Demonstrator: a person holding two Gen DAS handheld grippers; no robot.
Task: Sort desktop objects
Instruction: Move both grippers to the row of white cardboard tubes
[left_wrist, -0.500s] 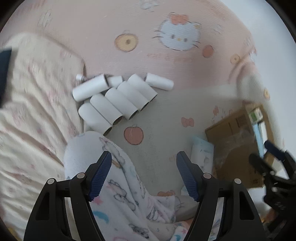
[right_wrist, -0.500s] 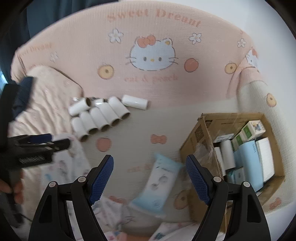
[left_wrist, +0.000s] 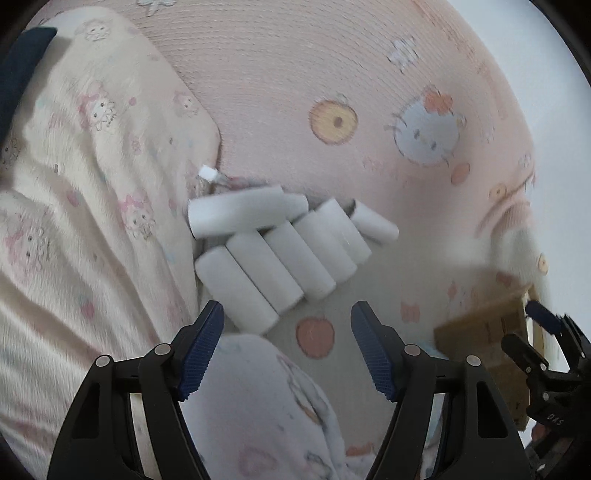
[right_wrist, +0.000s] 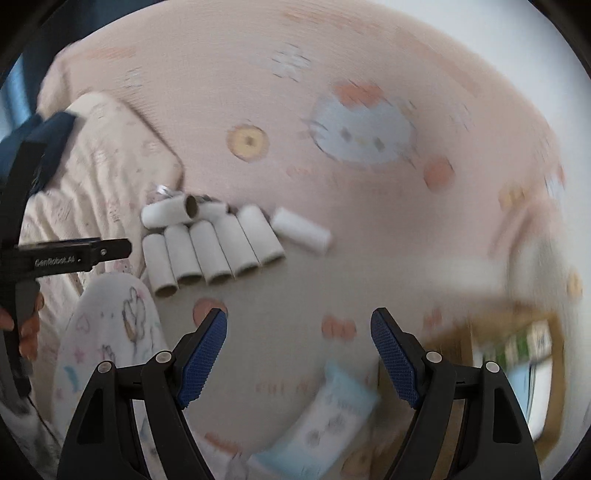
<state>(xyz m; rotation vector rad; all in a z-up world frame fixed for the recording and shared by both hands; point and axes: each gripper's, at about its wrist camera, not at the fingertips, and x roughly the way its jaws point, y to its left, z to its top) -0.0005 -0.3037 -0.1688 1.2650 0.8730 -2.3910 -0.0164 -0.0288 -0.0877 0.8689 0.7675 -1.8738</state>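
A pink cartoon-print bedsheet covers the bed. A brown cardboard box of packets sits at 4 o'clock. White cardboard tubes lie side by side at centre, one across them at 10 o'clock. The left tongs and right tongs both gape empty above the sheet.

Soft even daylight, fisheye-warped edges, heavy motion blur throughout.
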